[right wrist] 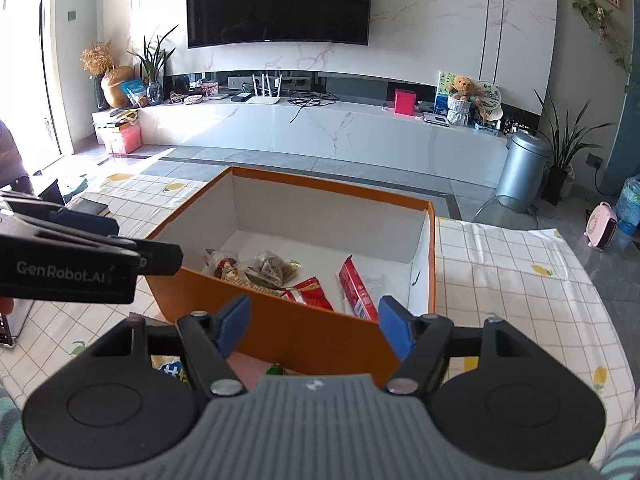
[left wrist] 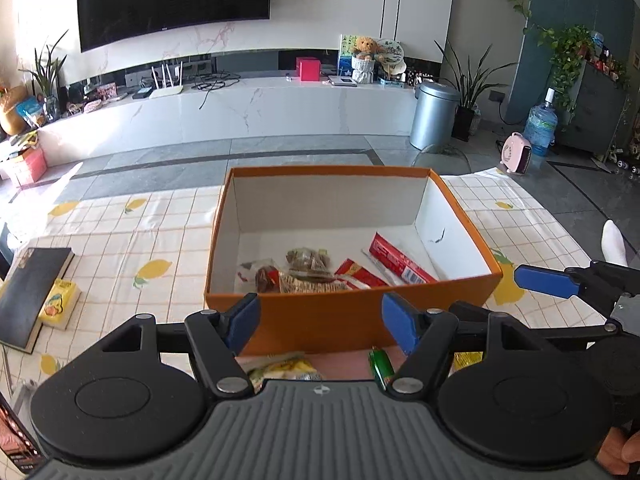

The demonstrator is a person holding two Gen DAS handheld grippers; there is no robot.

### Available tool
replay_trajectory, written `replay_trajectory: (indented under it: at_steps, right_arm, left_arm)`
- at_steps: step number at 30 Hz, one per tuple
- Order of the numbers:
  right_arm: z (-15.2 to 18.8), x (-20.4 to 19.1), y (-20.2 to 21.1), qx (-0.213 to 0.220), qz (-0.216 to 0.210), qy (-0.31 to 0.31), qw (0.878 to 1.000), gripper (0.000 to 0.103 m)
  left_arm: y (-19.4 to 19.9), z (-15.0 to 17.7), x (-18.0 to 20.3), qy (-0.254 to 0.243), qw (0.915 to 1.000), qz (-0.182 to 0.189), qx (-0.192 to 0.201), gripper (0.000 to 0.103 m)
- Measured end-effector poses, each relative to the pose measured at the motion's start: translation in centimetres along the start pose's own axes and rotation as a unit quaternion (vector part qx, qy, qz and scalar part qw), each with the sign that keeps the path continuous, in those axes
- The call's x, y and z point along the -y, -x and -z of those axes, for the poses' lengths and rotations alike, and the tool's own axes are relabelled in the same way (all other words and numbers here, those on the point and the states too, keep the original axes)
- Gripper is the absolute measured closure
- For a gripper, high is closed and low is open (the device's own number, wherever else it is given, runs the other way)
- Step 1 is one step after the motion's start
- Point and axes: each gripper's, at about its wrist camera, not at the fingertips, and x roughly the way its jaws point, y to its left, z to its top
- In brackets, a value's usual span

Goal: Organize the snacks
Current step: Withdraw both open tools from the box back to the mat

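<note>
The left wrist view shows a dark book (left wrist: 34, 292) lying on the checked tablecloth (left wrist: 132, 232), left of the orange box (left wrist: 320, 320), with a yellow packet (left wrist: 60, 303) tucked against it; the right wrist view catches only a sliver of that book (right wrist: 94, 206). The right wrist view instead takes in the body of the left gripper (right wrist: 80, 268), crossing in front of the box's (right wrist: 304, 340) left corner.

Several snacks lie loose on the white floor of the box: a long red packet (left wrist: 400, 260) leaning toward the right wall, a smaller red one (left wrist: 358, 274) and a clear bag of brown pieces (left wrist: 308, 262). Their labels are too small to read. Nearer the cameras, more snacks sit on the table just in front of the box, mostly hidden by the gripper bodies: a green packet (left wrist: 380, 366) and a pale yellow one (left wrist: 280, 368).

The left gripper (left wrist: 320, 322) has its blue pads wide apart with nothing between them but the box's front wall beyond. The right gripper (right wrist: 314, 328) is likewise spread and holds nothing. The loose snacks lie below and behind both sets of fingertips.
</note>
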Motion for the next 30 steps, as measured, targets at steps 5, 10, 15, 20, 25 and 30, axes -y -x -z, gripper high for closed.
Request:
replay_trajectory:
  at_steps: [5,10,15,20,25,30]
  right_arm:
    - [3.0,0.2,0.6,-0.004,-0.005,-0.046,0.999,0.034]
    - [5.9,-0.4,-0.1,-0.023,-0.003,-0.065,0.998,0.036]
    - [7.6,-0.9,-1.7,-0.052,-0.007,-0.065,0.996,0.046]
    - [8.2,-1.3,-3.5,-0.066,-0.021,-0.067,0.995,0.061]
    - [8.1,-1.8,-5.4,-0.067,-0.033,-0.064,0.995,0.063]
    - [7.8,-2.7,-7.4,-0.076,-0.046,-0.051,0.995,0.067]
  left_arm:
    - [0.4,2.7,-1.7,0.046,0.9988,0.01,-0.013,0.021]
    - [-0.1,5.4,-2.9,0.076,0.9969,0.012,-0.014,0.021]
    - [-1.3,6.9,-3.6,0.086,0.9959,0.007,-0.026,0.021]
    - [-2.8,7.7,-3.8,0.11,0.9932,-0.016,-0.035,0.021]
    - [-4.2,8.2,-4.8,0.149,0.9877,-0.011,-0.046,0.021]
    - [-5.8,8.4,-5.5,0.168,0.9836,-0.008,-0.064,0.019]
